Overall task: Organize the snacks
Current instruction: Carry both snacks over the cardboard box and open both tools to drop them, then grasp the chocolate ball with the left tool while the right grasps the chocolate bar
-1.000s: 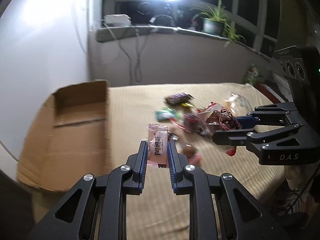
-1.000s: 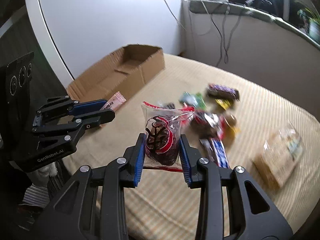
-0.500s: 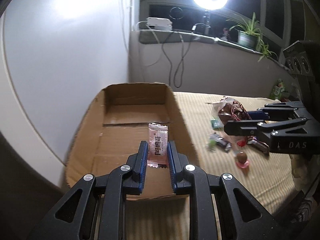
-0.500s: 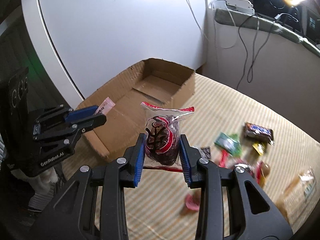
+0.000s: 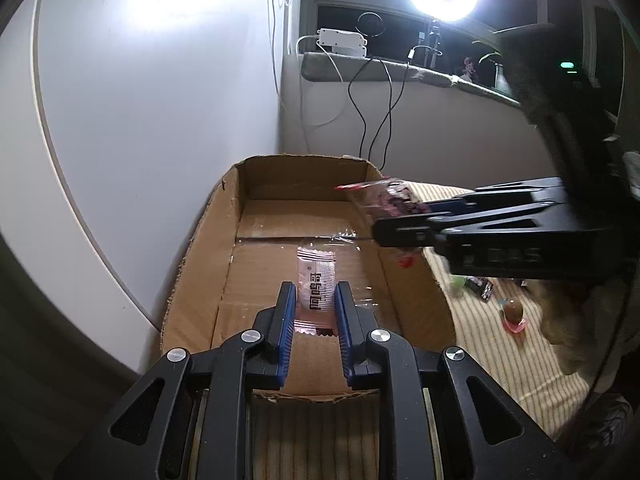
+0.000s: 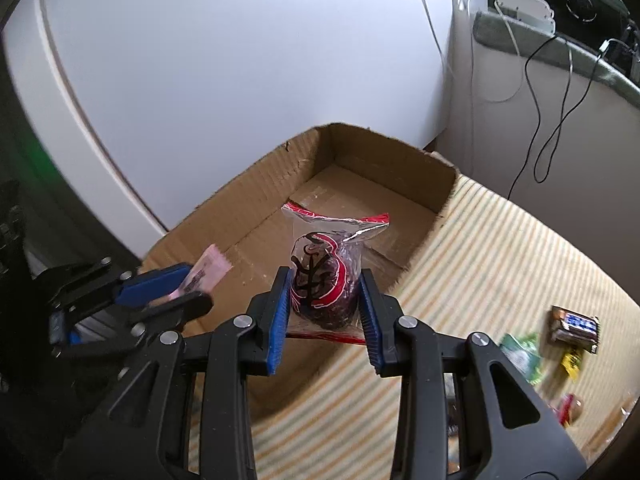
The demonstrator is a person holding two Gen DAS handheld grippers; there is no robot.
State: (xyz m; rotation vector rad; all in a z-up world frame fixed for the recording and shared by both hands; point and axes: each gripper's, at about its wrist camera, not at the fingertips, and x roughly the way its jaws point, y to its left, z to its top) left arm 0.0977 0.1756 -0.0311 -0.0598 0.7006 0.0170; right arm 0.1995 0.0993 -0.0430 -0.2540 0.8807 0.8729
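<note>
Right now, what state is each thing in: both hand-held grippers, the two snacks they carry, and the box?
Left hand-held gripper: shut on pink sachet, over the box.
Right hand-held gripper: shut on red bag, over the box's edge.
Pink sachet: held, upright, not released.
Red bag: held, sealed.
Box: open-topped, no loose snacks visible inside.

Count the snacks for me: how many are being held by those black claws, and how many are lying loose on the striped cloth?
Held in the jaws: 2, a pink packet and a red-and-clear bag
Loose on the striped cloth: 4 that show clearly, a dark bar, a green packet, a yellow wrapper and a red wrapper
Total: at least 6; the blurred edge may hide more.
</note>
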